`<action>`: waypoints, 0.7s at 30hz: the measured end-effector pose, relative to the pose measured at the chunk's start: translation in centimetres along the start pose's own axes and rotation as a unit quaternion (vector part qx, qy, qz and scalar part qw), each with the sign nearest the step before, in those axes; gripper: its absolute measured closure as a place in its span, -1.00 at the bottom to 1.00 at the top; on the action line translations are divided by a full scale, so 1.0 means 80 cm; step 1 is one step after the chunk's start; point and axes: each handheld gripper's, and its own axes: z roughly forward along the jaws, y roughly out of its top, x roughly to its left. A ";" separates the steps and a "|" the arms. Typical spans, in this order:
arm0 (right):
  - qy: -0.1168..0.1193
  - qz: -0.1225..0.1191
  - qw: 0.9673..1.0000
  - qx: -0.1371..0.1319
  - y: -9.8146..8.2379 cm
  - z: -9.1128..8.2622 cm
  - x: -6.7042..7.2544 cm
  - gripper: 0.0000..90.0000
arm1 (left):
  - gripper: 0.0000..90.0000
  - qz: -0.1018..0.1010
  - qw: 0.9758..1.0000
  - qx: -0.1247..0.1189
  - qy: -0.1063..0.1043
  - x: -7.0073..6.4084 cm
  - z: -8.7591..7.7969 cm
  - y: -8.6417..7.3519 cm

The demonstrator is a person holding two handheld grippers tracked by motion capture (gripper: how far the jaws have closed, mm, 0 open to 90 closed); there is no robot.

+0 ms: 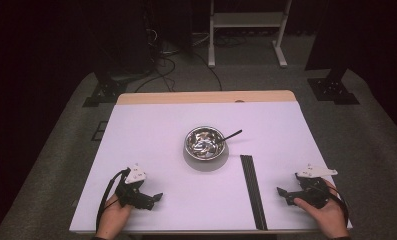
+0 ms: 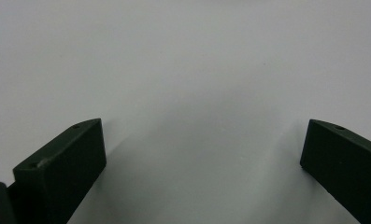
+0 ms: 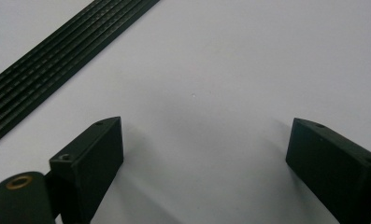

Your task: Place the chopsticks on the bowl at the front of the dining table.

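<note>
Bowl (image 1: 205,142), steel, mid-desk (image 1: 151,130), dark utensil (image 1: 229,135) leaning over its rim. Black slat bundle (image 1: 253,190) lies just right of the bowl. Left gripper (image 1: 157,197) rests near-left of the bowl, right gripper (image 1: 281,191) beyond the slats; both jaws apart, empty.

The white desk (image 1: 151,150) is brightly and evenly lit from above, while the room around it sinks into near black. The high view is soft and slightly grainy. The steel bowl (image 1: 205,142) glints. Soft shadows spread beneath the close, blurred jaws in both gripper views.
</note>
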 end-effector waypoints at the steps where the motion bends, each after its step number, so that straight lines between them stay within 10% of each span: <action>1: 0.000 0.000 1.000 0.000 0.000 0.000 0.000 -0.78 | -1.00 0.000 1.000 0.000 0.000 0.000 0.000 0.000; 21: 0.012 0.029 0.999 -0.006 0.006 -0.001 -0.004 -0.77 | -1.00 0.000 1.000 0.000 0.000 0.000 0.000 0.000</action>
